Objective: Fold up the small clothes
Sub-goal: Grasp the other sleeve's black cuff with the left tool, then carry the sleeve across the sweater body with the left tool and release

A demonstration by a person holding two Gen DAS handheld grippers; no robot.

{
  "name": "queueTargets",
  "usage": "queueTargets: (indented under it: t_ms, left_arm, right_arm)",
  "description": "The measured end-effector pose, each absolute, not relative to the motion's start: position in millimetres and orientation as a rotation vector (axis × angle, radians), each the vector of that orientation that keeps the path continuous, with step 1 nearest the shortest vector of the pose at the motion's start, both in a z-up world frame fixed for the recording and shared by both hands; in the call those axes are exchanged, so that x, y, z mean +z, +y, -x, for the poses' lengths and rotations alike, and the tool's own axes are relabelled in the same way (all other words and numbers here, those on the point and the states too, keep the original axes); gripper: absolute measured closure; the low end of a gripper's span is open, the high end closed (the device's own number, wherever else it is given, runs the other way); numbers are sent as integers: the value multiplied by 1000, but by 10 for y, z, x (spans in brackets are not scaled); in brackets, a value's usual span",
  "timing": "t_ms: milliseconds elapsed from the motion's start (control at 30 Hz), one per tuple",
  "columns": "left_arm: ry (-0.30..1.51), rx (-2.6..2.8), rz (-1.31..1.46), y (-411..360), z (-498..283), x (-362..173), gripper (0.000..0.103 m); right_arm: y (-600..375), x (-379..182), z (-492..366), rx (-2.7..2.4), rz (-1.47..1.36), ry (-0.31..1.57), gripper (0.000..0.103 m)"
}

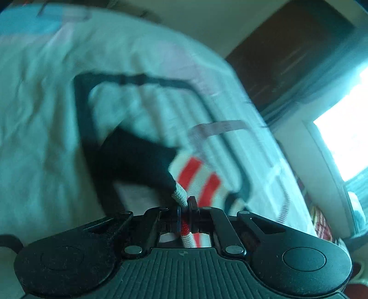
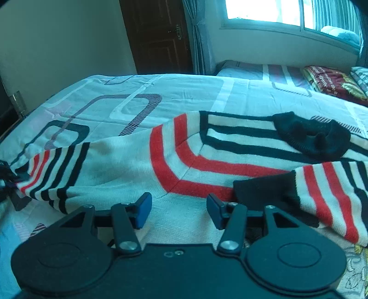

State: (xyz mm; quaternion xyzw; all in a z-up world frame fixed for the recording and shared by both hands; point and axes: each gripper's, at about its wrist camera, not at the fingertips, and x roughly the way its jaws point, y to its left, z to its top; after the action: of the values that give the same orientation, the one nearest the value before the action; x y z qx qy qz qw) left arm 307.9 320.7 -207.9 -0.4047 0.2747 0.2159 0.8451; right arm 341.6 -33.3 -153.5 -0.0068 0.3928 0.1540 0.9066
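- Sweater [image 2: 128,161]: striped knit, spread on bedsheet [image 2: 184,92].
- L gripper [image 1: 185,204]: jaws pinching sleeve cuff; you keep it taut, carry across body.
- R gripper [image 2: 179,208]: jaws spread, above hem; pin fold line.

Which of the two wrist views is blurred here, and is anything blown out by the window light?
Left wrist view: heavy motion blur over the bedsheet and sweater; only the left gripper, jaws shut on the knit edge, reads sharp; the window is blown out white. Right wrist view: sharp, sweater stripes crisp, right gripper open, window overexposed, overall blue cast.
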Motion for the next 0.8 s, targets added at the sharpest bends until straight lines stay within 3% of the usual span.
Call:
queueTargets:
  t_ms: [133, 333, 600, 800]
  left_arm:
    - [503, 332, 744, 2894, -3223, -1642, 97]
    - [475, -22, 554, 1781, -3611, -1136, 97]
    - [754, -413, 304, -211, -3817, -1595, 97]
    - [746, -440, 137, -700, -3586, -1479, 97]
  right_arm:
    - [-255, -1618, -3423, 324, 106, 822, 49]
    - [-836, -1296, -3312, 303, -132, 756, 45]
    - [-2059, -1184, -3003, 73, -237, 733, 40]
    - [-2564, -1325, -2827, 53, -345, 771, 40]
